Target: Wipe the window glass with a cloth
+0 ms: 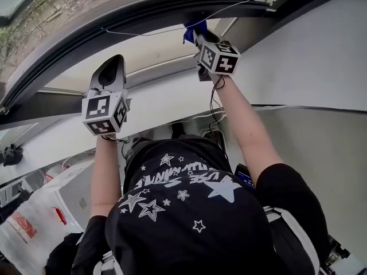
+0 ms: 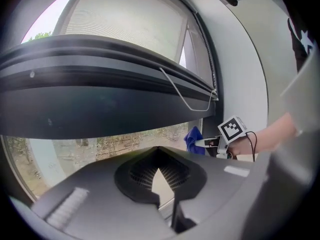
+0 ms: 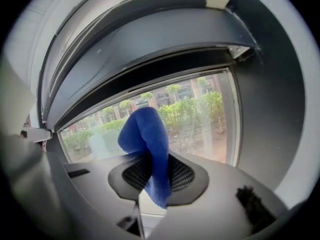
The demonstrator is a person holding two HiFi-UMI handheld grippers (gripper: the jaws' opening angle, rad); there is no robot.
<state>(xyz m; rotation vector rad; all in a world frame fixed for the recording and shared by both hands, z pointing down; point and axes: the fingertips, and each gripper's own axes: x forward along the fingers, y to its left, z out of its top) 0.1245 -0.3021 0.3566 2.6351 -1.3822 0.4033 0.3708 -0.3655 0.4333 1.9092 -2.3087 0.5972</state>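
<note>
A blue cloth (image 3: pixel 149 141) is pinched between the jaws of my right gripper (image 3: pixel 150 159), and its folded end bulges toward the window glass (image 3: pixel 200 116). I cannot tell whether the cloth touches the pane. In the head view the right gripper (image 1: pixel 198 36) is raised high against the dark window frame (image 1: pixel 143 13), the cloth (image 1: pixel 194 30) at its tip. My left gripper (image 1: pixel 112 76) is held up lower and to the left, shut with nothing in it. From the left gripper view (image 2: pixel 159 151), the cloth (image 2: pixel 193 139) sits by the right end of the glass (image 2: pixel 90 149).
A thick dark frame bar (image 2: pixel 100 94) crosses above the pane, with a thin wire (image 2: pixel 185 101) hanging from it. A white wall (image 1: pixel 321 62) stands to the right. Below left are white boxes and bags (image 1: pixel 40 216). The person's black star-print shirt (image 1: pixel 189 211) fills the lower head view.
</note>
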